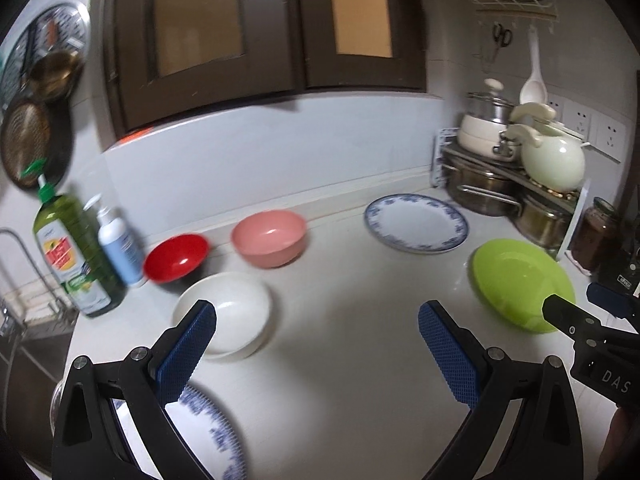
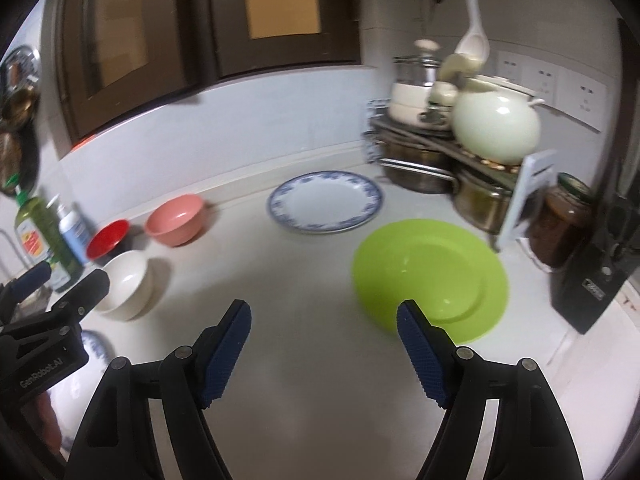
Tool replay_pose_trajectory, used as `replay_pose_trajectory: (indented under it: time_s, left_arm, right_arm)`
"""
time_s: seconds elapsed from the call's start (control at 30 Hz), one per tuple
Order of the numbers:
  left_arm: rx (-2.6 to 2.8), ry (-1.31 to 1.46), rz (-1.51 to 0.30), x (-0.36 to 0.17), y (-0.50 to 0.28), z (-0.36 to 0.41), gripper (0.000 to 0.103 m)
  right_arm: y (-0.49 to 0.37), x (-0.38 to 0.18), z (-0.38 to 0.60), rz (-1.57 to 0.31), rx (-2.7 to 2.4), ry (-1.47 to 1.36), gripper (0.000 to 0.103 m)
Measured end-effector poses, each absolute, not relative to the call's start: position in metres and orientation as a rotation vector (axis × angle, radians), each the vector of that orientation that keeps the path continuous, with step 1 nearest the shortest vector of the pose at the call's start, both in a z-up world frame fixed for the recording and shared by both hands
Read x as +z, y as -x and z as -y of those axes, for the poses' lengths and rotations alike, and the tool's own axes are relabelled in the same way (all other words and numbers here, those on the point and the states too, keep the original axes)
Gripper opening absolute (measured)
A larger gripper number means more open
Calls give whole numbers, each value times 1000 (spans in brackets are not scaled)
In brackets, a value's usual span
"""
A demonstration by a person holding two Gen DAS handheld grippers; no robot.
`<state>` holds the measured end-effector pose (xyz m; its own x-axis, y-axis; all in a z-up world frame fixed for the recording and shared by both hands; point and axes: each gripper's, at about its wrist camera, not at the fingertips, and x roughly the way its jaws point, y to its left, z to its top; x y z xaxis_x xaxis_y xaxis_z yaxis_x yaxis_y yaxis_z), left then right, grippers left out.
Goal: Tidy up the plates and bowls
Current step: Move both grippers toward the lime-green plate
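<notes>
Nothing is stacked yet (by my reckoning): left gripper [image 1: 316, 334] and right gripper [image 2: 324, 328] hang with jaws wide and empty, white bowl [image 1: 228, 314] by the left jaws, green plate [image 2: 430, 276] by the right.

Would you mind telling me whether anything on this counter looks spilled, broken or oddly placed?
Nothing stands out. The red bowl, pink bowl and white bowl sit upright, and the blue-rimmed plate and green plate lie flat, with no spills or visible damage.

Dim, warm indoor light from overhead leaves soft shadows under the bowls on the pale bench [image 1: 340, 320]. Small glare spots sit on the green plate [image 2: 430, 276] and red bowl [image 1: 176, 258]. Motion blur smears the left bottles [image 1: 76, 252]; fisheye bending and black corners frame both views.
</notes>
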<state>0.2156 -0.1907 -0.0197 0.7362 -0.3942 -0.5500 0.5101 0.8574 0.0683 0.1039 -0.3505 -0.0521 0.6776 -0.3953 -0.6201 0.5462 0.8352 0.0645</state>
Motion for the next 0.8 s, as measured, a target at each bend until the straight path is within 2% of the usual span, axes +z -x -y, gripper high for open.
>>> replay_pose_trajectory:
  time_s: [0.3,0.8]
  left_arm:
    - [-562,-262,-498,-13,-211,249,103]
    - [-720,-332,-536,-37,-226,359,103]
  right_arm:
    - [-85,-46,403,-600,-632,-280,76]
    - [-72,-67,478,-608,-788,-346,76]
